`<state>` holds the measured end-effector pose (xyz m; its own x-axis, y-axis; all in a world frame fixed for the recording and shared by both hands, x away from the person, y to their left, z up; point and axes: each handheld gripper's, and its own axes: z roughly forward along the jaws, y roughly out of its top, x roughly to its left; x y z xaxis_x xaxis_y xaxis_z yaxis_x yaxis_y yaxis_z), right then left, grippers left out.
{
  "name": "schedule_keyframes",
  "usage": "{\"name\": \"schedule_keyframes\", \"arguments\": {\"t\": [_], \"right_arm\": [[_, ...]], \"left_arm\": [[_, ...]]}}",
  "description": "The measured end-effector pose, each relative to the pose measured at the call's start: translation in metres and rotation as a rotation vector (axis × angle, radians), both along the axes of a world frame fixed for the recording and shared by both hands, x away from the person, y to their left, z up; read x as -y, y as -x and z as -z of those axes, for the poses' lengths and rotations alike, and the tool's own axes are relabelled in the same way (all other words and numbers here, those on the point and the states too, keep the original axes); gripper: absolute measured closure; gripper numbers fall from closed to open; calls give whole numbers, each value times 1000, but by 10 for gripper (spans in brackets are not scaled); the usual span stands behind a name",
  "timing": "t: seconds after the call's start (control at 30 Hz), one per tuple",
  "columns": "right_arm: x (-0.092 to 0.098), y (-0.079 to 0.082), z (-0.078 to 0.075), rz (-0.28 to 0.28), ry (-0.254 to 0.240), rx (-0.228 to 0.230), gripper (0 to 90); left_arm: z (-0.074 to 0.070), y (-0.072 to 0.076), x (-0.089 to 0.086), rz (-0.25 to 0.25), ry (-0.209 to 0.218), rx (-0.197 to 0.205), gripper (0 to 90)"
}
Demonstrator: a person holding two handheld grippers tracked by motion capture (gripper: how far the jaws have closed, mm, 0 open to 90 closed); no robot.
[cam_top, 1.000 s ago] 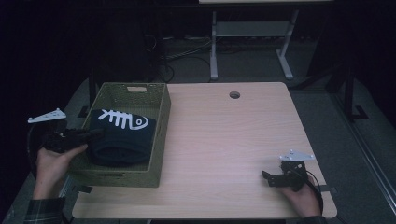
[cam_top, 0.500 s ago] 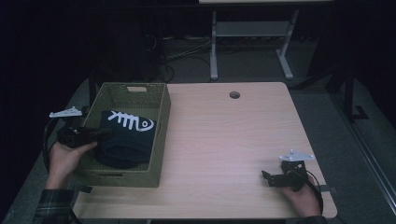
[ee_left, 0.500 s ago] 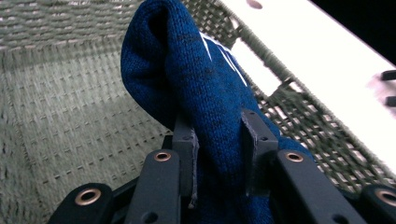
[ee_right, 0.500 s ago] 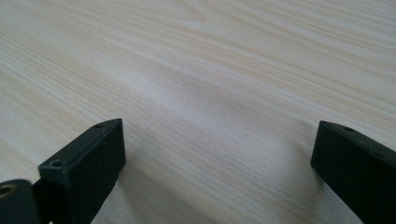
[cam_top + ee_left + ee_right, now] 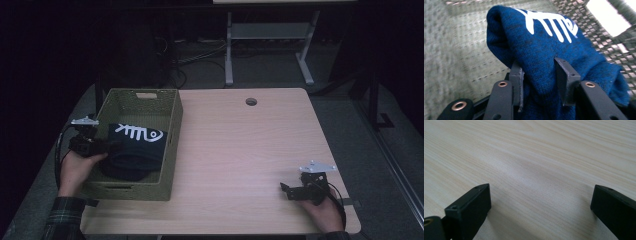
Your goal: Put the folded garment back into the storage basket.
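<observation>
Folded blue towel (image 5: 554,50): lowered into woven basket (image 5: 172,150) for stowing; left gripper (image 5: 541,82) jaws just been opening, towel between them, grip slackened; right gripper (image 5: 541,205) spread wide, parked idle on table (image 5: 250,145).

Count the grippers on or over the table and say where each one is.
2. The left gripper reaches into the woven basket at the blue cloth. The right gripper rests on the table near its front right corner.

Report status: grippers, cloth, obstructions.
Left gripper jaws just opening, blue cloth between them, inside basket. Right gripper open over table. Nothing obstructing.
</observation>
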<state>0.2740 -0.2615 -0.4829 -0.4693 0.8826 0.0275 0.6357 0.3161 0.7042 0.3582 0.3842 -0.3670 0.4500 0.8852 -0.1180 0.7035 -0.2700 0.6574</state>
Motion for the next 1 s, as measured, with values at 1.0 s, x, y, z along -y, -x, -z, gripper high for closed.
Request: {"name": "schedule_keyframes", "arguments": {"t": [1.0], "right_arm": [[0, 0, 0, 0, 0, 0, 26]], "left_arm": [[-20, 14, 11, -48, -53, 75, 343]]}}
